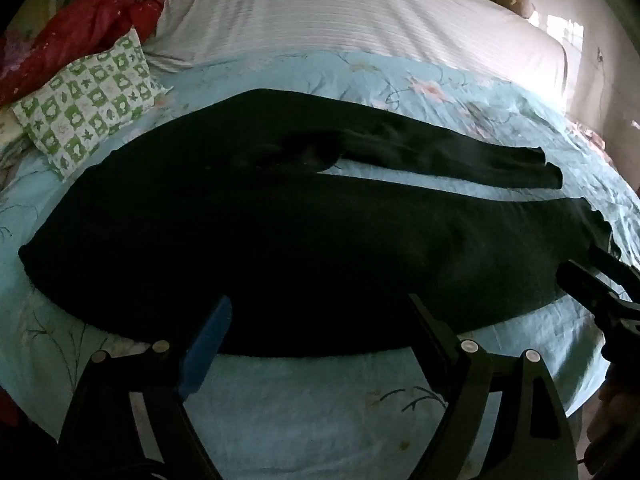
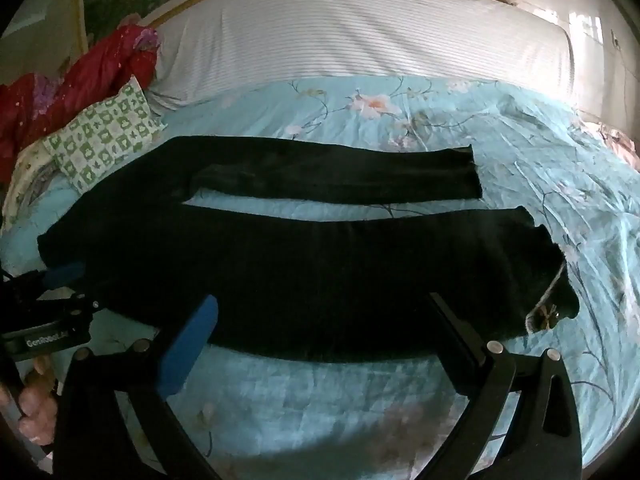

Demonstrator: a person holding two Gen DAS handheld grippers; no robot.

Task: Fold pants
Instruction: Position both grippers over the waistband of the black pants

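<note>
1. Looking down both wrist cams: the black pants (image 1: 256, 240) are laid out flat on the teal floral bedspread (image 1: 320, 392), just ahead of both grippers, with the near edge of the fabric right at the fingertips.
2. Left gripper (image 1: 320, 312) has its fingers spread wide with nothing between them, and the right gripper (image 2: 324, 312) is the same (blue pad on one finger, bare black on the other, no cloth pinched by either).
3. The key relation: the long axis of the pants runs crosswise to both grippers, side to side rather than pointing away. The waist end sits off toward the left, near the green checked pillow (image 1: 88, 100); the two leg cuffs end off to the right.
4. The legs are split in a narrow V. The near leg (image 2: 320, 272) lies directly in front of the fingers, and the far leg (image 2: 340, 176) is beyond it with a strip of bedspread showing between.
5. My read: the left is nearer the waist and the right is nearer the cuffs, so each would grab its own end of the near leg and carry it away over the far one. That's a guess; no fold has started.
</note>
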